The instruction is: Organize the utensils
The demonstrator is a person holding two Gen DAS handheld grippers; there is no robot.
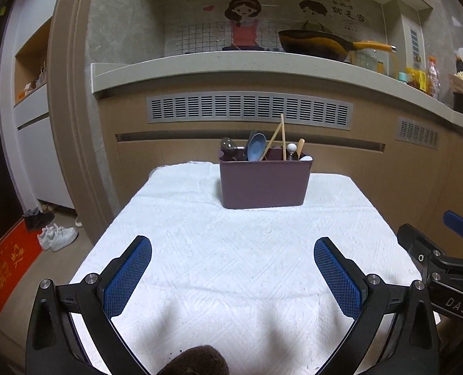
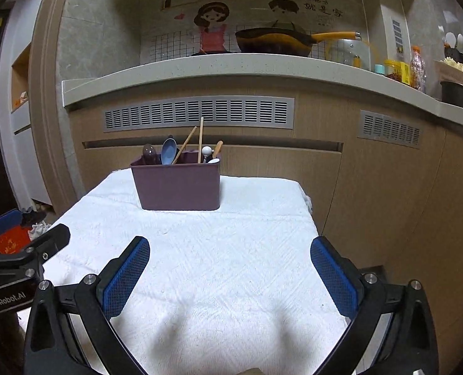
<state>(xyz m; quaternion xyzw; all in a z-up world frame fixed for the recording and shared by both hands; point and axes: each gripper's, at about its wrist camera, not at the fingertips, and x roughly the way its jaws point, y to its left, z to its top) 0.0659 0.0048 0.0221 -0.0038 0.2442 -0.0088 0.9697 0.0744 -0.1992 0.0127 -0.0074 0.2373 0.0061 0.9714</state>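
Purple caddy (image 1: pixel 264 184): upright on white cloth (image 1: pixel 231 250); spoons, chopsticks (image 1: pixel 283 136) stand handles-down, tips leaning up.
Left gripper (image 1: pixel 233 250), right gripper (image 2: pixel 229 250): wide apart, empty.

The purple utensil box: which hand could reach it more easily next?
Probably left, narrowly. The purple utensil box sits nearly straight ahead of the left gripper; for the right gripper it lies off to the left. Both are open, empty.

Right gripper (image 2: pixel 229 250) hangs over the white cloth (image 2: pixel 200 250), jaws spread wide, nothing between the blue pads (image 2: pixel 125 276). At the far end stands a purple holder (image 2: pixel 178 186), with spoons, chopsticks (image 2: pixel 200 139) and a blue scoop (image 2: pixel 168 151) poking out. The left gripper (image 2: pixel 22 250) edges in beside, and a pan (image 2: pixel 275 42) sits on the counter (image 2: pixel 231 65) behind.
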